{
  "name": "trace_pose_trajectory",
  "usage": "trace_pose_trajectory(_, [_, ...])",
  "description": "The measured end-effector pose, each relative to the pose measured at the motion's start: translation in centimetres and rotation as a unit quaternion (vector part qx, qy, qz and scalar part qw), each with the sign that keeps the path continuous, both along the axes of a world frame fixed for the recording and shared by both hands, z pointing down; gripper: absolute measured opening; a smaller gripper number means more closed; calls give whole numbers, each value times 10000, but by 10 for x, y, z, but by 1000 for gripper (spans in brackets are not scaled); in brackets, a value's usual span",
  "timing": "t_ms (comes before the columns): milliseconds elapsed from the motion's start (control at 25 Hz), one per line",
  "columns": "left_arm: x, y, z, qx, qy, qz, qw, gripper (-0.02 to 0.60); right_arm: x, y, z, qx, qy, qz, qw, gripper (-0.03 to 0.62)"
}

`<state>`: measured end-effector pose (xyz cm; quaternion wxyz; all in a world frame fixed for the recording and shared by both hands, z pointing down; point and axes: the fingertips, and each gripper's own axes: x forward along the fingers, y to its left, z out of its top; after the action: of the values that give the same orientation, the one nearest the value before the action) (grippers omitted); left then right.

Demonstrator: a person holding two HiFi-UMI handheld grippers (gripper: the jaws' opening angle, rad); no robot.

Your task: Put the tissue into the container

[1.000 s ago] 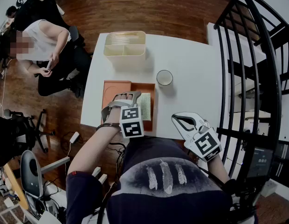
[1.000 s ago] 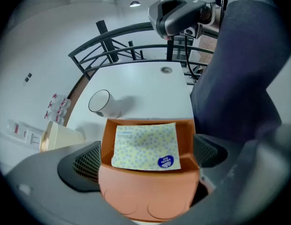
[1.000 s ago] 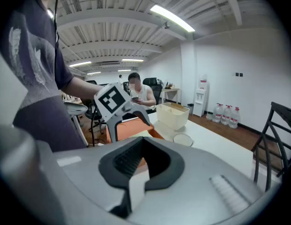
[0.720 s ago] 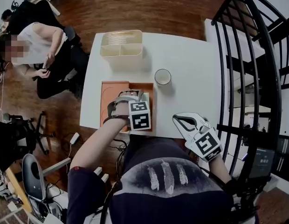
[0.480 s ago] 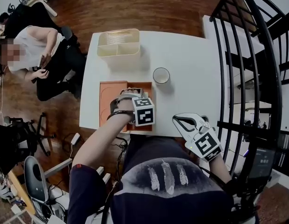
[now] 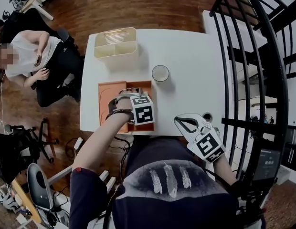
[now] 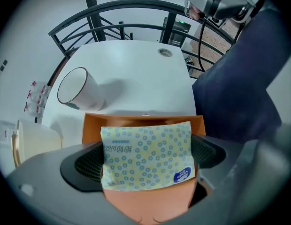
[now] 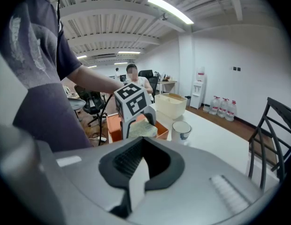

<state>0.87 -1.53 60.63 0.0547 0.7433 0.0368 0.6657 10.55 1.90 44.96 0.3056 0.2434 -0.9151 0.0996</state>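
Observation:
A yellowish tissue pack (image 7: pixel 146 156) with blue rings sits between the jaws of my left gripper (image 7: pixel 148 157), which is shut on it just above the orange tray (image 7: pixel 141 119). From the head view that gripper (image 6: pixel 131 93) is over the tray's right half (image 6: pixel 147 86) and hides the pack. The cream container (image 6: pixel 115 43) with compartments stands at the table's far left, beyond the tray; its wall (image 7: pixel 28 139) shows at the left. My right gripper (image 6: pixel 182 121) hangs shut and holds nothing at the table's near right edge.
A white cup (image 6: pixel 160 73) stands just right of the tray, between it and the container. A black railing (image 6: pixel 262 56) runs along the table's right side. A person (image 6: pixel 33 46) sits on the floor side to the left. A round hole (image 7: pixel 165 52) marks the table's near right.
My left gripper slid right over the tissue pack lying in the tray and now has it between its jaws. The right gripper stayed where it was.

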Motion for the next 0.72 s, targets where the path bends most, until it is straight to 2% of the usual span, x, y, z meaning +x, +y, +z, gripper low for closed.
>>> trace_pose_trajectory(200, [3, 3, -9, -12, 106, -105, 9999, 572, 2, 2, -4, 25, 3, 94, 10000, 3])
trace_pose_trajectory(440, [2, 2, -27, 126, 131, 82, 9998, 571, -1, 3, -4, 70, 40, 60, 9999, 3])
trace_pose_trajectory(720, [-18, 5, -93, 479, 441, -109, 9978, 569, 1, 5, -6, 94, 41, -17, 9999, 3])
